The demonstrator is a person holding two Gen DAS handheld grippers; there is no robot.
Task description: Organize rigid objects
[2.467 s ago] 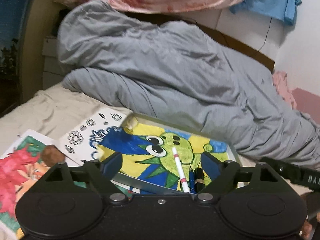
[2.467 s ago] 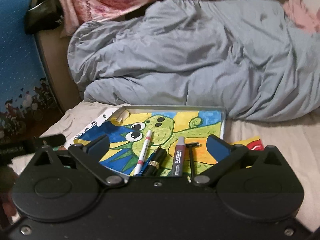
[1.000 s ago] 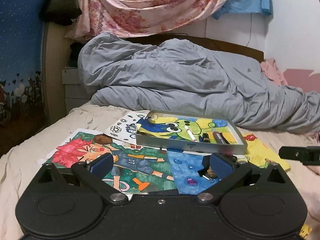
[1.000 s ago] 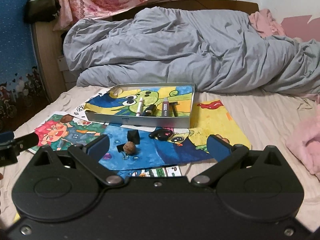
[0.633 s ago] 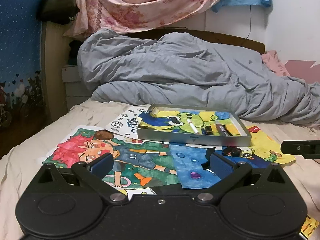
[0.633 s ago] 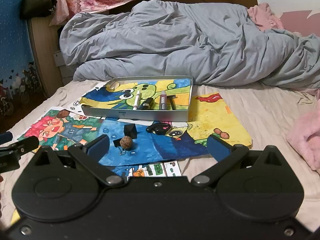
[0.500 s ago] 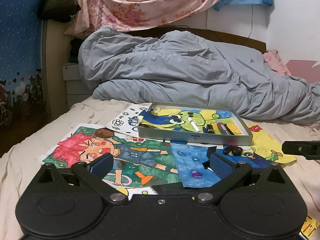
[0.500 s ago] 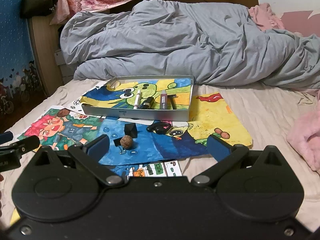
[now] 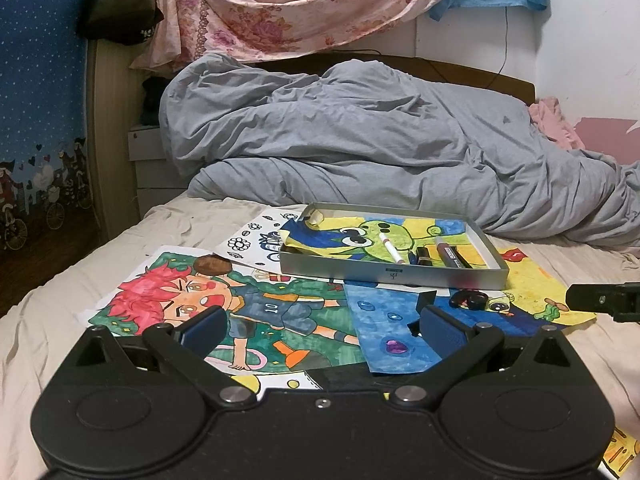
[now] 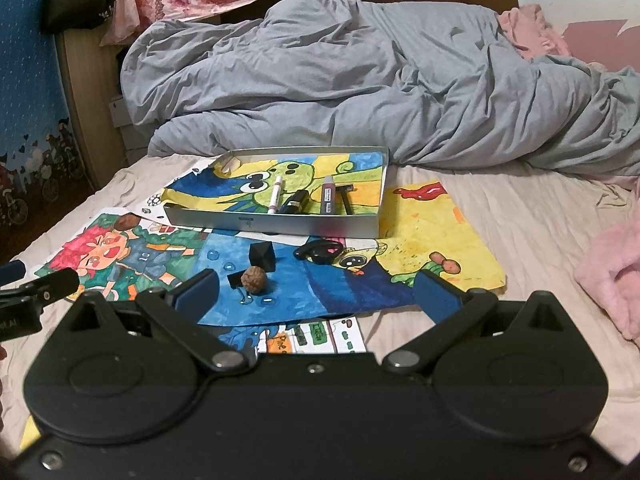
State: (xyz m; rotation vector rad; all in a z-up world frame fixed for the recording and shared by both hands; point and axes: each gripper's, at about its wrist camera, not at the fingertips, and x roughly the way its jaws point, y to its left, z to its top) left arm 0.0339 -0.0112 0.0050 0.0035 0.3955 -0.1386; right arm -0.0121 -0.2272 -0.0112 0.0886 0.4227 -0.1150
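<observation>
Silver-walled, the metal tray (image 10: 280,226) sits on drawings spread over the bed (image 10: 540,216), holding a white pen (image 10: 275,199), a marker (image 10: 327,199) and a razor (image 10: 345,197). Near its front wall, outside, lie a walnut (image 10: 253,279), a black cube (image 10: 262,255) and a black fob (image 10: 320,251). Both the left tool (image 9: 320,326) and right tool (image 10: 316,286) hover spread wide, grasping nothing.
</observation>
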